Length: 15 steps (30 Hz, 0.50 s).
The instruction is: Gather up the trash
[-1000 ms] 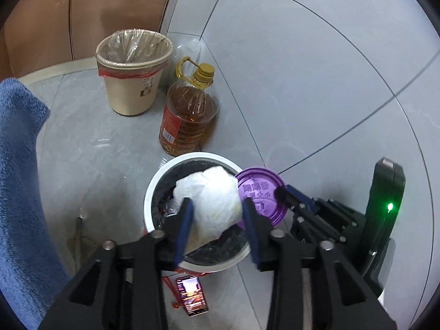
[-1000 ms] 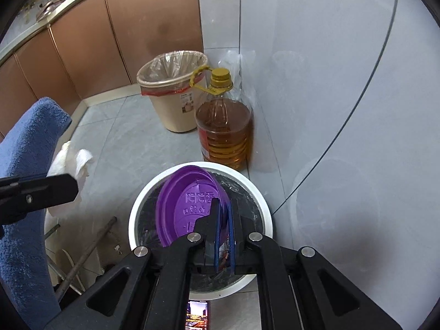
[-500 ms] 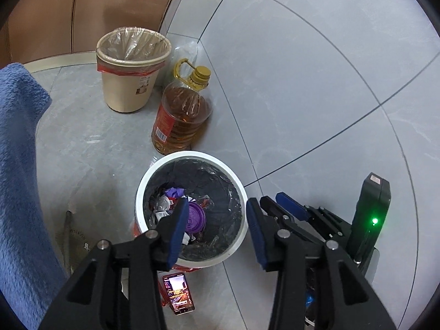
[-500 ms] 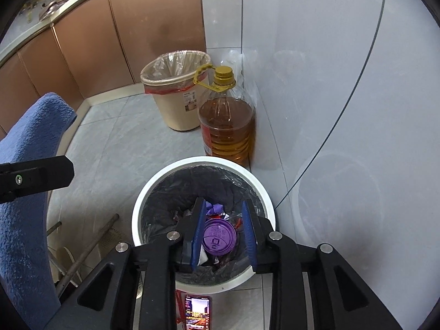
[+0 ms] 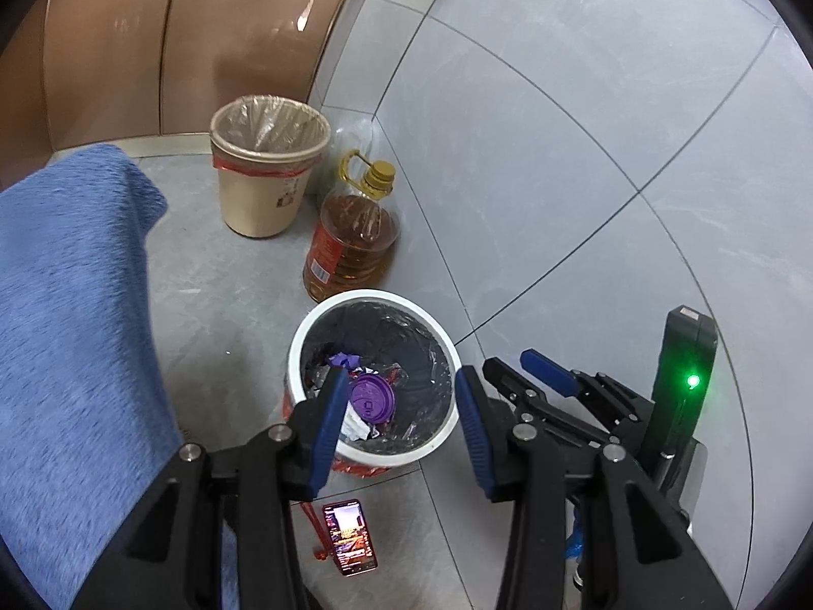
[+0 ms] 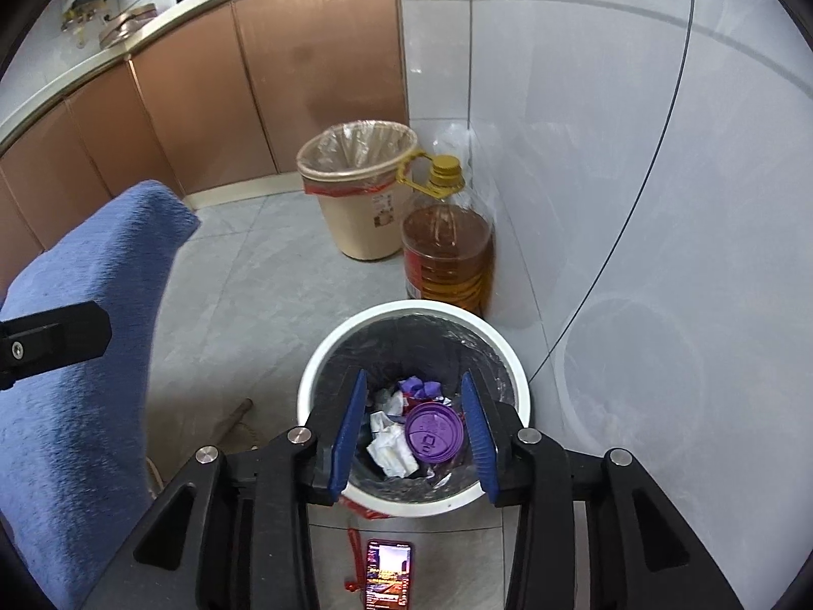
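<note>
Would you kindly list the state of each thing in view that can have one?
left gripper: open, holding nothing
right gripper: open, holding nothing
white bin: lined in black, holding trash
purple lid: lying in the white bin
crumpled tissue: in the white bin
beige bin: upright, clear liner
oil bottle: upright, capped
phone: screen lit, on the floor

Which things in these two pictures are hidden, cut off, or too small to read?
- White bin: its lower contents are hidden under the purple lid and crumpled paper, in both views.
- Phone: cut off by the bottom edge of the right wrist view; its screen text is too small.
- Oil bottle: label print too small, left wrist view.
- Beige bin: its bottom inside is not visible.
</note>
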### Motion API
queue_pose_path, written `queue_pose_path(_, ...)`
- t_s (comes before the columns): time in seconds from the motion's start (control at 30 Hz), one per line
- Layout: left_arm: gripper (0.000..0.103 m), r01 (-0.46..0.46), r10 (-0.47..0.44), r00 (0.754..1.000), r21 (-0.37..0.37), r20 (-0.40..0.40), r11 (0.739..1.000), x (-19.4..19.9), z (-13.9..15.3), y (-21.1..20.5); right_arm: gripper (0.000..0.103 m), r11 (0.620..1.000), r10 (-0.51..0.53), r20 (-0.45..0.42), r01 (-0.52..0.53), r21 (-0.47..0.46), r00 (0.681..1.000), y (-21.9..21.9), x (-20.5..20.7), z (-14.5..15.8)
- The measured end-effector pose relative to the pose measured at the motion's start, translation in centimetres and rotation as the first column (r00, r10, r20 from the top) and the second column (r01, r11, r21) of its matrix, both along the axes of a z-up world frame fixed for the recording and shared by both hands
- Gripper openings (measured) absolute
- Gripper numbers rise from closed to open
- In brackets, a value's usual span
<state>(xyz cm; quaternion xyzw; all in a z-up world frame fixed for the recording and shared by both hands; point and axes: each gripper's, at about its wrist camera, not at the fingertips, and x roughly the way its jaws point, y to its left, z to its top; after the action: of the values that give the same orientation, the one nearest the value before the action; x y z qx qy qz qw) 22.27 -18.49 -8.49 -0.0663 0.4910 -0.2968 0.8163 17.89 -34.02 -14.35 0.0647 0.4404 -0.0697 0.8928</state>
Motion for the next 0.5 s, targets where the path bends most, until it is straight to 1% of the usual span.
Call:
queue_pose_path(0.07,0.050,-0.012,0.012,1.000,0.000,0.013,1.000,-0.8,0.5,0.7,0.041,1.000,0.008,0.010,-0.008,0.001,1.000,0.7,-0.7,0.8)
queue_pose_path(0.1,0.051,-0.019,0.019,1.000,-0.002,0.020,1.000,-1.2,0.8,1.2,0.041,1.000,0.014,0.017,-0.014,-0.001,1.000,1.1,-1.1,1.2)
queue_pose_path(0.5,0.051,-0.086,0.088,0.992,-0.018,0.092,0.996,-6.1,4.5,6.5,0.044,0.997,0.081,0.095,-0.080,-0.009,0.992,5.3,-4.4,6.2)
